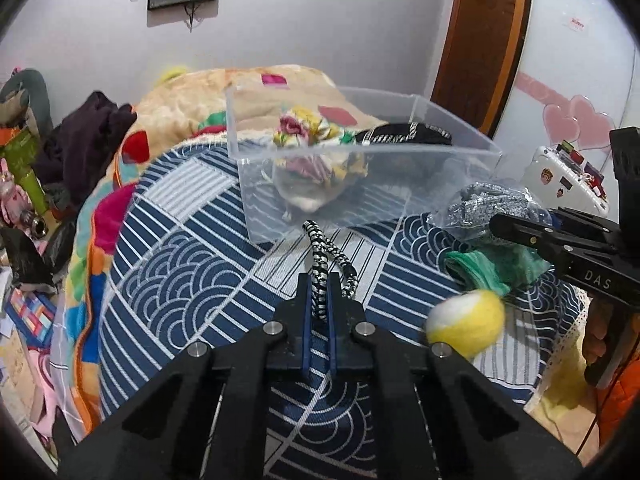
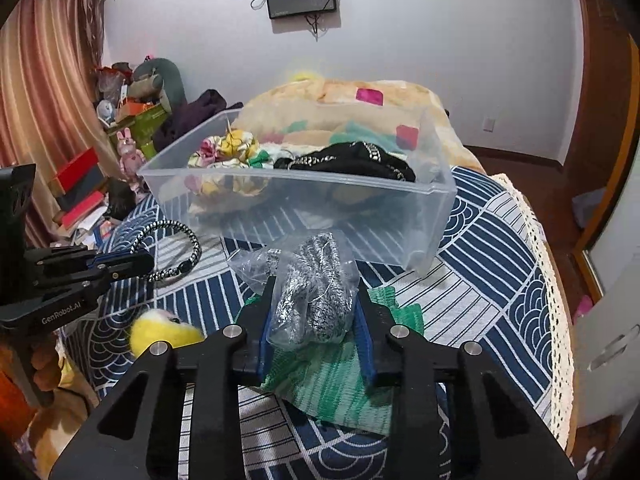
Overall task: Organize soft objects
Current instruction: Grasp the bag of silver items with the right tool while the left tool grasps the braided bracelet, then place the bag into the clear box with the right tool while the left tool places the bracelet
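I am holding two things at once. My left gripper (image 1: 319,296) is pinched together on a black-and-white braided cord (image 1: 322,264), whose loop is hanging out ahead of the fingertips toward the clear plastic bin (image 1: 360,152). My right gripper (image 2: 316,312) is clamped on a plastic bag of grey knit fabric (image 2: 316,292), the bag bulging up between the blue pads.

The bin is sitting on the blue wave-patterned bedspread (image 1: 180,272), just beyond both grippers, and it is already holding a floral cloth bundle (image 2: 228,152) on its left side and a black garment with chain trim (image 2: 352,162) on its right. A green knit cloth (image 2: 340,376) is lying under the right gripper, and a yellow-and-white plush ball (image 1: 466,326) is resting near me between the two tools.

To do this well, I am judging that each load must rise clear of the bin's near wall before travelling forward, since the dangling cord could snag the rim. The bare middle of the bin floor looks like the best landing spot. Room is tighter on the right, where the bedspread's lace edge falls away; the left has a heaped quilt (image 1: 248,88) beside the bin. I am thinking of releasing one gripper at a time.
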`<state>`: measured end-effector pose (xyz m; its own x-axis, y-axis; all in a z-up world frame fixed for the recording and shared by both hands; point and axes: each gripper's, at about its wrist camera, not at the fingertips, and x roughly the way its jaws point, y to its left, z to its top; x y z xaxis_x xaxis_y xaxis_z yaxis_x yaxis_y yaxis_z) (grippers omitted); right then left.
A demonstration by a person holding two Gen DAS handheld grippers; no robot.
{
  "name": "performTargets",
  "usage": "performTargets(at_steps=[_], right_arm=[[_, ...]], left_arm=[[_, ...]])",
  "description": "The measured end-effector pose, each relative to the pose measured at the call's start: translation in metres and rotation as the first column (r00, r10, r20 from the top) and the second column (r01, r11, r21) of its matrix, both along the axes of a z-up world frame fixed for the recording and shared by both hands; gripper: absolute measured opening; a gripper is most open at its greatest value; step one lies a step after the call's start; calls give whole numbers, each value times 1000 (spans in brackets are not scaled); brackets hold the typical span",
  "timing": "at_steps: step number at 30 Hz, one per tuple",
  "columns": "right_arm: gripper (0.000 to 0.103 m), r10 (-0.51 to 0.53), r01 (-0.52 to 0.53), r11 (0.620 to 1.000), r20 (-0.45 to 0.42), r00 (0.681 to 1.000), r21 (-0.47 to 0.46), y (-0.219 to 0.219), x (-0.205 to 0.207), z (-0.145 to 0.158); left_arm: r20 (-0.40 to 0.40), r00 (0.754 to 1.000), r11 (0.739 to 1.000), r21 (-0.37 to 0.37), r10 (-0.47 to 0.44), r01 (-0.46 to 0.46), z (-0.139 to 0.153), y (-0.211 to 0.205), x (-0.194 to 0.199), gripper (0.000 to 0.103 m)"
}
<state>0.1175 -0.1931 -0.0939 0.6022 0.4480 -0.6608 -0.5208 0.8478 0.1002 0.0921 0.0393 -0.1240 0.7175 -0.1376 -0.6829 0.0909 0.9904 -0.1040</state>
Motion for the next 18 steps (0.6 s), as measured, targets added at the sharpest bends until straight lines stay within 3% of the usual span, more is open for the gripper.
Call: performTargets(at_steps=[18], right_arm=[[29, -28, 15, 997, 162, 986, 76, -8, -11, 56]], left_arm=[[188, 982, 1000, 25, 0, -5, 68, -2, 1, 5]])
